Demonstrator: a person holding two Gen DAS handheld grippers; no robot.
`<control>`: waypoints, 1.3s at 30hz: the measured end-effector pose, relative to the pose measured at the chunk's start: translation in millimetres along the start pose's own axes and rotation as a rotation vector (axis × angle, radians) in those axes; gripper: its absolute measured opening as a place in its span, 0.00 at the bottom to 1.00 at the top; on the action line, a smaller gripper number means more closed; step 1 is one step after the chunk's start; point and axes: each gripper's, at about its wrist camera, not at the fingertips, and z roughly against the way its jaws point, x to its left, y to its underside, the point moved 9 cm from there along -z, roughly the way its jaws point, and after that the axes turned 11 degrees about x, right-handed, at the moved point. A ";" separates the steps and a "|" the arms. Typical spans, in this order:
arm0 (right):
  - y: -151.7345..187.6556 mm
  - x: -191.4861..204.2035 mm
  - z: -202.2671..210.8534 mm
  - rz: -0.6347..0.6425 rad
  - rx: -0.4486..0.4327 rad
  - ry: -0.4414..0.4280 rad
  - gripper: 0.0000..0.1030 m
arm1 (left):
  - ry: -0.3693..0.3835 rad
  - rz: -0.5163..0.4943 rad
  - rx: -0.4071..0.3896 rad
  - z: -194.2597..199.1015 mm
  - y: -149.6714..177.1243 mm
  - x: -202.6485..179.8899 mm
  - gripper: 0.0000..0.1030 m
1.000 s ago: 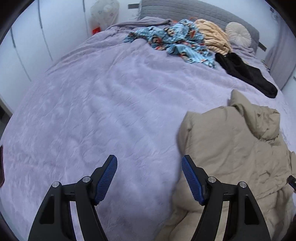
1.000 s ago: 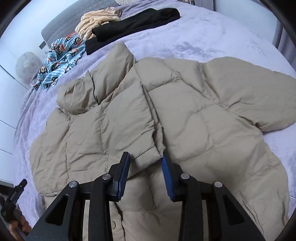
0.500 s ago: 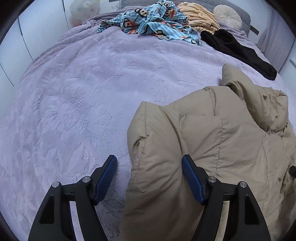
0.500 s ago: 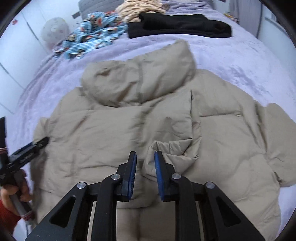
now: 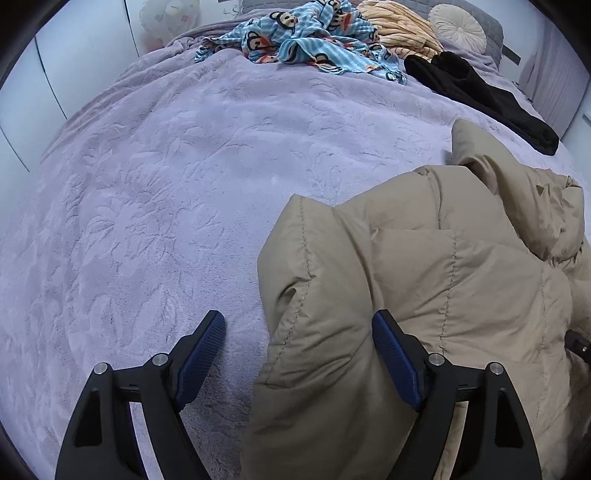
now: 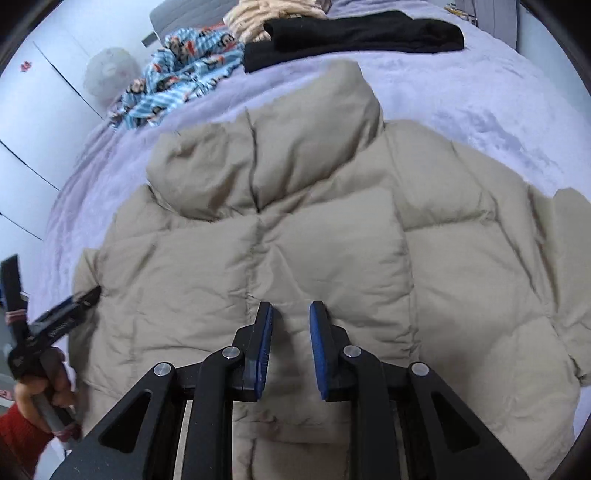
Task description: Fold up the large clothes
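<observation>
Left hand-held gripper is wide open at the near left edge of the beige puffer jacket, a padded fold of the jacket bulging between its fingers; no grip is made. Right hand-held gripper hovers over the middle of the jacket with a narrow gap between its fingers, holding nothing. Jacket lies spread on the lavender bed, hood toward the headboard. Beyond the hood lie a black garment and a blue monkey-print garment.
</observation>
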 end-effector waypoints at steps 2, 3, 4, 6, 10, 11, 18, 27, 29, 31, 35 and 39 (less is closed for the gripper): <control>8.8 -11.6 -4.4 -0.038 -0.002 -0.056 0.11 | 0.002 -0.005 -0.001 -0.2 -0.1 -0.1 0.81; 12.2 -17.9 0.2 -0.063 -0.006 -0.069 0.11 | 0.000 -0.010 -0.005 -0.3 0.0 -0.4 0.81; 16.0 -24.3 6.7 -0.084 -0.012 -0.072 0.11 | -0.004 -0.012 -0.004 -0.1 0.1 -0.3 0.81; 25.4 -41.7 21.3 -0.118 -0.023 -0.043 0.11 | -0.019 -0.009 0.009 3.5 -0.3 -0.7 0.81; 36.3 -79.5 47.3 -0.219 -0.017 -0.042 0.19 | -0.073 -0.067 0.012 25.1 0.8 -11.1 0.81; 40.0 -88.4 52.7 -0.256 -0.016 -0.085 0.20 | -0.077 -0.089 0.009 31.8 2.6 -16.2 0.81; 69.6 -121.7 77.1 -0.402 -0.018 -0.213 0.42 | -0.048 -0.164 0.046 61.3 31.7 -66.1 0.81; 84.6 -142.6 97.4 -0.431 -0.010 -0.263 0.57 | 0.047 -0.259 0.127 67.7 83.3 -165.4 0.81; 86.9 -155.2 107.1 -0.441 -0.026 -0.251 0.65 | 0.060 -0.278 0.135 71.6 90.1 -185.8 0.81; 90.2 -174.4 118.3 -0.460 -0.046 -0.235 0.67 | 0.067 -0.297 0.143 75.9 95.2 -204.4 0.81; 99.5 -217.3 131.2 -0.548 -0.068 -0.253 0.74 | 0.088 -0.347 0.193 80.9 105.0 -239.3 0.81; 111.3 -262.3 144.4 -0.646 -0.102 -0.255 0.77 | 0.134 -0.375 0.234 92.9 114.9 -270.6 0.81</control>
